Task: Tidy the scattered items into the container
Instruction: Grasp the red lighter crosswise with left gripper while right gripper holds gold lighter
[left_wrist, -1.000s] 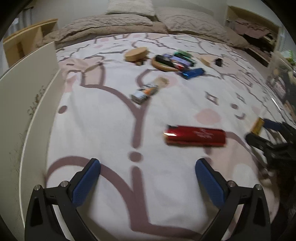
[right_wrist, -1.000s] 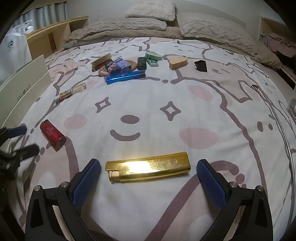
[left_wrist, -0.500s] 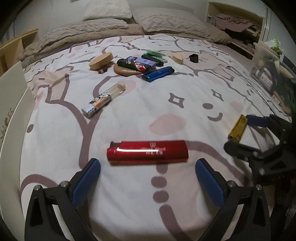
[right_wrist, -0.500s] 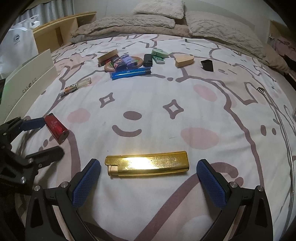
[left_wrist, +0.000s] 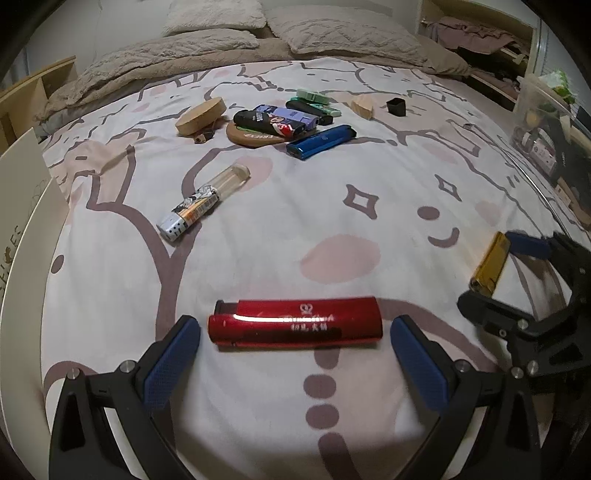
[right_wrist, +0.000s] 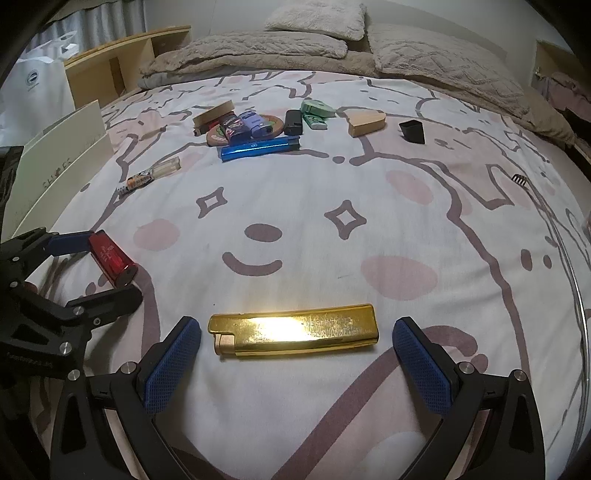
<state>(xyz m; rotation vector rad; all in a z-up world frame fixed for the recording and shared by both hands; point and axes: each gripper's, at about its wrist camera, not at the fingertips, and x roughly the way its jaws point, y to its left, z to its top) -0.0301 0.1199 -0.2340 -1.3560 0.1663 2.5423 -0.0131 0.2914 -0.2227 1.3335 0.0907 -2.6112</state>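
Observation:
A red lighter (left_wrist: 295, 321) lies crosswise on the bedspread, just ahead of my open left gripper (left_wrist: 295, 350), between its blue pads. It also shows in the right wrist view (right_wrist: 112, 260). A gold lighter (right_wrist: 295, 328) lies crosswise just ahead of my open right gripper (right_wrist: 295, 354); it also shows in the left wrist view (left_wrist: 489, 264). Far back, a round cork tray (left_wrist: 255, 137) holds several lighters, with a blue lighter (left_wrist: 321, 141) beside it and a clear lighter (left_wrist: 203, 203) closer in.
A round wooden lid (left_wrist: 201, 116), green lighters (left_wrist: 314, 98), a wooden wedge (left_wrist: 364, 106) and a black cap (left_wrist: 396, 107) lie near the tray. A white box (left_wrist: 18, 206) stands at the bed's left edge. Pillows at the back, clutter on the right.
My left gripper has moved forward and down onto the red lighter, which now sits between the pads. The right gripper has edged closer to the gold lighter.

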